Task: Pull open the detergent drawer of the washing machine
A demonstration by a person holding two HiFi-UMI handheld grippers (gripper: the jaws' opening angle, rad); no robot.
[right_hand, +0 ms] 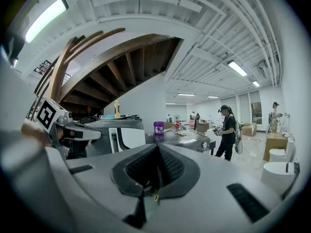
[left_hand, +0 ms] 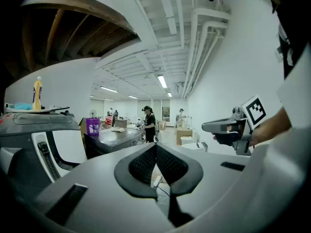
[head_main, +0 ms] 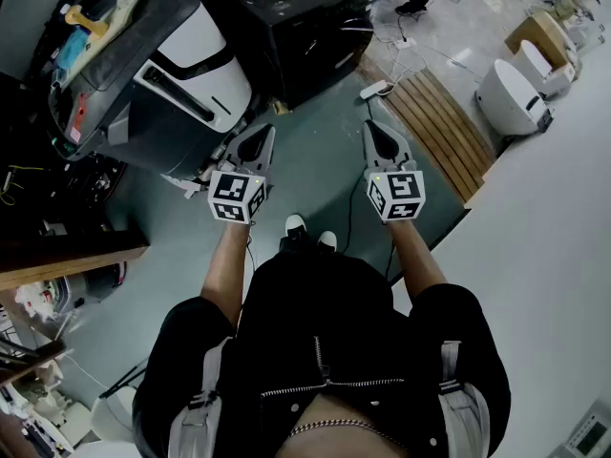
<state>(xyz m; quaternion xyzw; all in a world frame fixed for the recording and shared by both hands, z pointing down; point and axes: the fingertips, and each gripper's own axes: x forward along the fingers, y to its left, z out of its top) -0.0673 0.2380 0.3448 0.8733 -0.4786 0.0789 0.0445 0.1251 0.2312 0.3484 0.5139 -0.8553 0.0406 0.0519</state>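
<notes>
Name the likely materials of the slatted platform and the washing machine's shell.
Slatted platform: looks like wood, matte, tan parallel boards with dark gaps. Washing machine shell: probably moulded plastic, smooth, slightly glossy white and dark grey panels with soft highlights.

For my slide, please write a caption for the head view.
Left claw and right claw, both shut, over the floor; washer at left, untouched.

The washing machine (head_main: 181,65) stands left of the table (head_main: 305,41).

Bright ceiling strips — heavy fisheye distortion
</notes>
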